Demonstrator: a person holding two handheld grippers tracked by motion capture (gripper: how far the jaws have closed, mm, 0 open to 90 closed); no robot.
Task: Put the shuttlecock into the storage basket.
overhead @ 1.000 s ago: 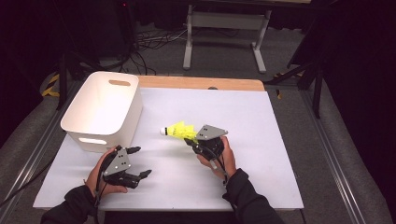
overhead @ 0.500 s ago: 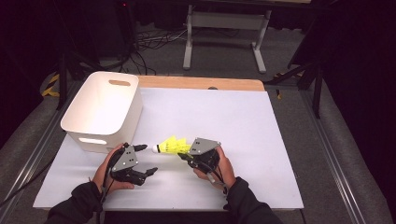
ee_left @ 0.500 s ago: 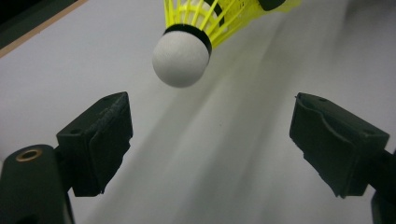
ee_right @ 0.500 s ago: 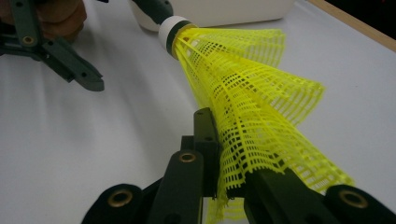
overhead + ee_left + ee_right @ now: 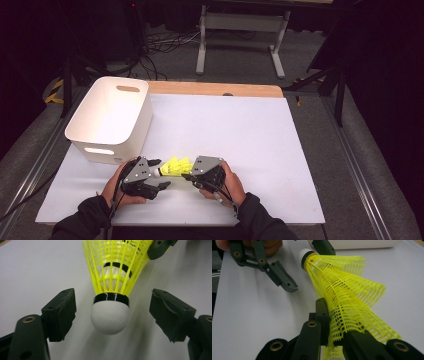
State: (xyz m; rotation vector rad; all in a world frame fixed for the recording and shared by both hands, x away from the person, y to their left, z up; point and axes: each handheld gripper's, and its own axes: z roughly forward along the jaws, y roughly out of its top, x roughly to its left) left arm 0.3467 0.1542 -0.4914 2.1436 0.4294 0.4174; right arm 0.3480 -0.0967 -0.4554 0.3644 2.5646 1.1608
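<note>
A yellow shuttlecock (image 5: 175, 166) with a white cork head hangs just above the white table near its front edge. My right gripper (image 5: 186, 176) is shut on its mesh skirt (image 5: 342, 290), which is crumpled between the jaws (image 5: 334, 337). The cork head (image 5: 110, 316) points into my left gripper (image 5: 160, 173). That gripper's jaws have just been closing. Its pads (image 5: 62, 312) stand on either side of the cork with a gap on each side, touching nothing. In the right gripper view the left gripper (image 5: 304, 263) straddles the cork.
A white plastic basket (image 5: 100, 150) with handle slots stands at the table's left, just behind my left hand. The white table sheet (image 5: 250, 140) stretches to the right and back. A wooden strip (image 5: 215, 89) runs along the far edge.
The right gripper has carried the shuttlecock leftward, so its cork now sits between the left gripper's jaws. The left jaws have narrowed a little.
</note>
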